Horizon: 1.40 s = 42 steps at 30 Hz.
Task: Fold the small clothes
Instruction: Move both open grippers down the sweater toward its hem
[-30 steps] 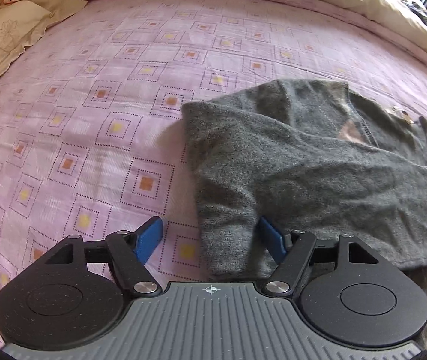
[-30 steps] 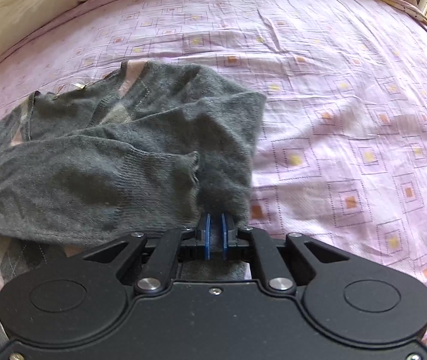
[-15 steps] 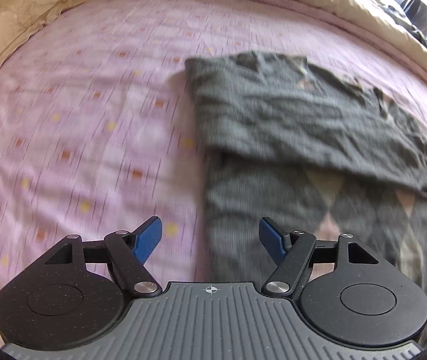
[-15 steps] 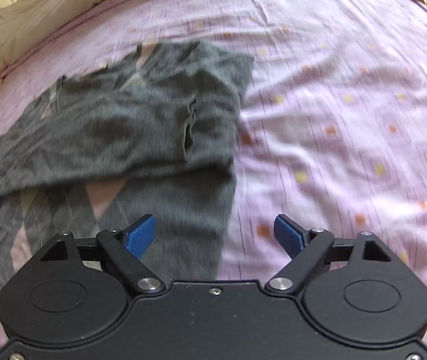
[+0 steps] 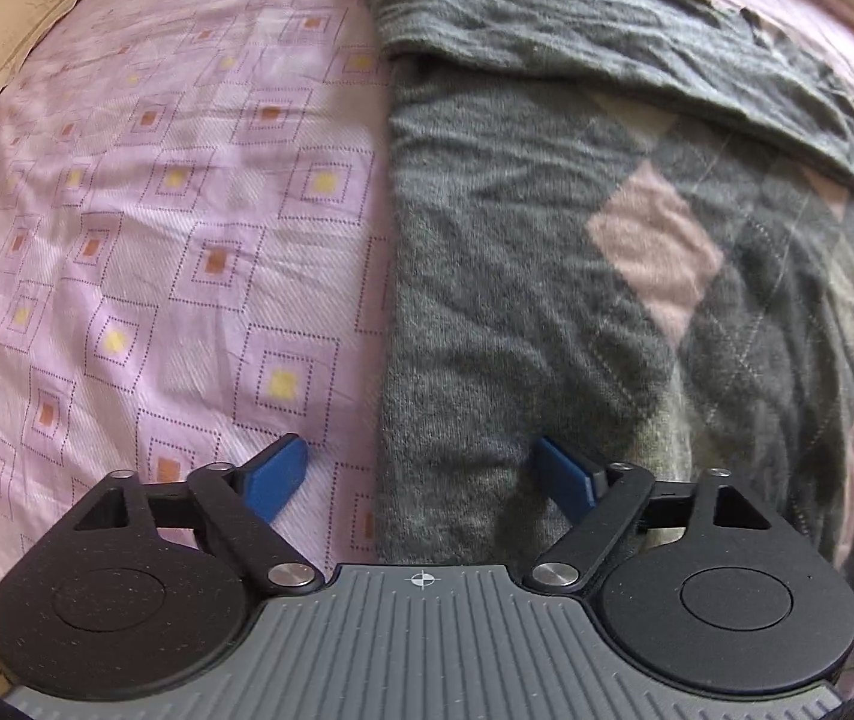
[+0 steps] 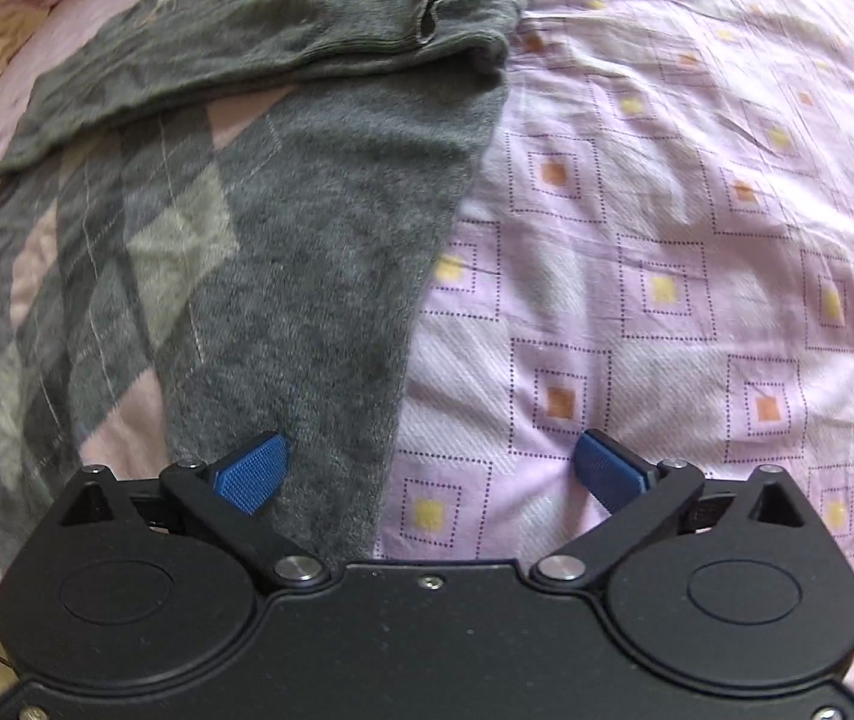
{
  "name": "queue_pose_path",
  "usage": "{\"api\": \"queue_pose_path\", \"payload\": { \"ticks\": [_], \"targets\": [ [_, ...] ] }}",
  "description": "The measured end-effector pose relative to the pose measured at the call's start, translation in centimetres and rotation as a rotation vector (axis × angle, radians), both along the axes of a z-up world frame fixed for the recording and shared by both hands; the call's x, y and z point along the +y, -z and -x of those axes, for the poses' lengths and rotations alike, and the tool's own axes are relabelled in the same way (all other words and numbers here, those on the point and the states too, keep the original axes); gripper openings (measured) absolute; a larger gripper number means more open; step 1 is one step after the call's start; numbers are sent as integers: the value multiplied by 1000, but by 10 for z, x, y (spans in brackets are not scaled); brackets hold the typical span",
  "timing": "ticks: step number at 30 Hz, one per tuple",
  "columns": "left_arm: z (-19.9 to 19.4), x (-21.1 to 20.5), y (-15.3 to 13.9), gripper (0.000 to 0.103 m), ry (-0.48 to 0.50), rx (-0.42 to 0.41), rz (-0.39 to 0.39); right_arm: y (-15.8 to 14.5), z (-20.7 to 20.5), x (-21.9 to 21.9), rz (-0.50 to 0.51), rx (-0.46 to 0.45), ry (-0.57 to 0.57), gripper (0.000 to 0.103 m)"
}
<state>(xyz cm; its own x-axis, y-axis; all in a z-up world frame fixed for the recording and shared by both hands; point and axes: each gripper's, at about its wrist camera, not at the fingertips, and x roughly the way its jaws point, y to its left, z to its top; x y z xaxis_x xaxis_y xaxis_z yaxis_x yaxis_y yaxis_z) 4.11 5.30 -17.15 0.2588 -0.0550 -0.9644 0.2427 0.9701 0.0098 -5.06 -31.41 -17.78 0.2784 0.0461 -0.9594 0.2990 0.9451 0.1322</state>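
Observation:
A grey argyle sweater (image 5: 547, 276) with pink and pale diamonds lies flat on the bed, its sleeves folded across the top as a plain grey band (image 5: 577, 42). My left gripper (image 5: 421, 468) is open, straddling the sweater's near left edge just above the cloth. In the right wrist view the same sweater (image 6: 283, 252) fills the left half, with a sleeve cuff (image 6: 433, 6) showing near the top. My right gripper (image 6: 427, 471) is open over the sweater's near right edge, its left fingertip over cloth and its right one over the sheet.
The pink bedsheet (image 5: 157, 228) with square prints stretches left of the sweater and right of it (image 6: 697, 276). A beige quilt (image 5: 13, 6) lies at the far left edge of the bed.
My right gripper let go of the grey sleeve and opened. Both grippers drew back toward the sweater's near hem and dropped lower over its two edges.

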Motion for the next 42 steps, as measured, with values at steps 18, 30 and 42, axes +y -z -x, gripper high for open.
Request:
{"api": "queue_pose_path", "payload": {
  "ticks": [18, 30, 42],
  "targets": [
    [13, 9, 10, 103, -12, 30, 24, -4, 9, 25, 105, 6, 107, 103],
    [49, 25, -7, 103, 91, -18, 110, -47, 83, 24, -80, -268, 347, 103],
    [106, 49, -23, 102, 42, -36, 197, -28, 125, 30, -211, -206, 74, 103]
  ]
}}
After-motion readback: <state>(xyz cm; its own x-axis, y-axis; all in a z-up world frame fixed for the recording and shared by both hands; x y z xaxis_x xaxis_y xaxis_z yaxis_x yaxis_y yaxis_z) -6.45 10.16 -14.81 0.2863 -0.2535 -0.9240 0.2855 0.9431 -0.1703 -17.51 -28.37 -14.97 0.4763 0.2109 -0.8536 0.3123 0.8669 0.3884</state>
